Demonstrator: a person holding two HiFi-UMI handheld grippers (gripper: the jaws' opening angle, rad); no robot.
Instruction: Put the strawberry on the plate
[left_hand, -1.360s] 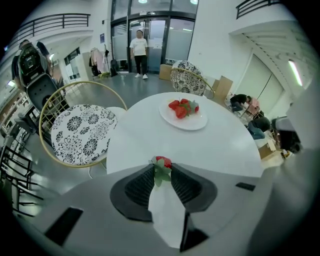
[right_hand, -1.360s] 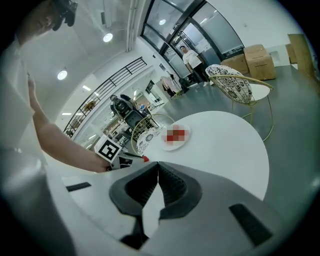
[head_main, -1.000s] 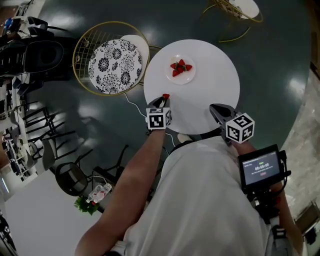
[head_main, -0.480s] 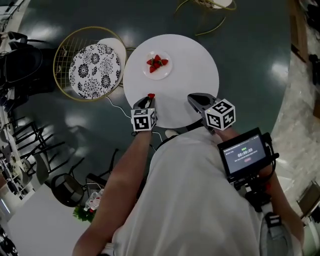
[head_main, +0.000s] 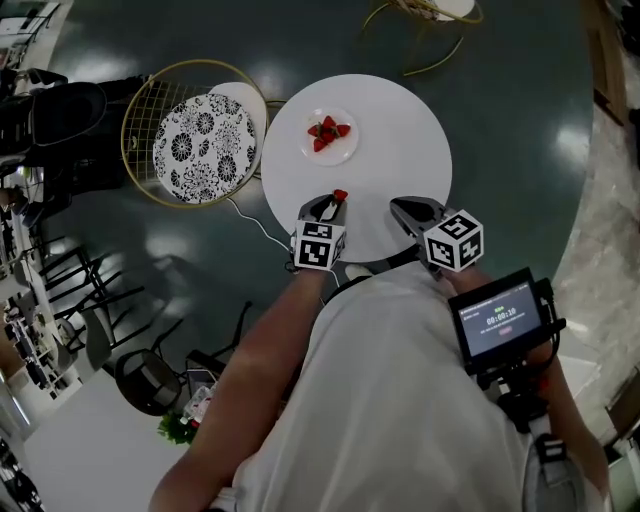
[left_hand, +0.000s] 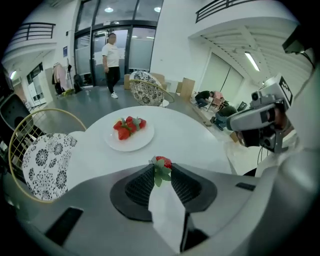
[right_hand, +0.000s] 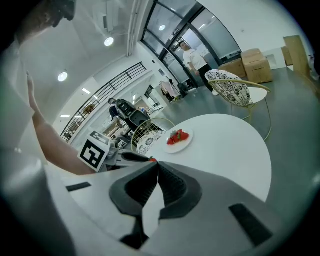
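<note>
your left claw (head_main: 333, 203) is squeezed shut on the strawberry (head_main: 340, 195). in the left gripper view you can see the red berry (left_hand: 163, 162) pinched right at the tips of the two dark jaws, with its green leaves pointing back at you. the berry is up in the air, over the near edge of the round white table (head_main: 400, 140). it is not on the plate (head_main: 345, 150).

the plate is small and white, and it sits farther out on the table, well apart from the berry you hold. other strawberries (head_main: 328, 131) lie in a little pile in the middle of it.

your right claw (head_main: 400, 207) is just beside the left one, over the same near edge of the table. in the right gripper view its jaws (right_hand: 156, 167) are pressed together at the tips, and nothing is between them.

a small screen (head_main: 497, 315) sits on your right arm.

a round wire chair (head_main: 135, 110) with a black and white flower cushion (head_main: 205, 135) stands just left of the table, on the dark shiny floor (head_main: 520, 120). far back in the left gripper view, a person (left_hand: 111, 57) in a white top stands by the glass doors.
</note>
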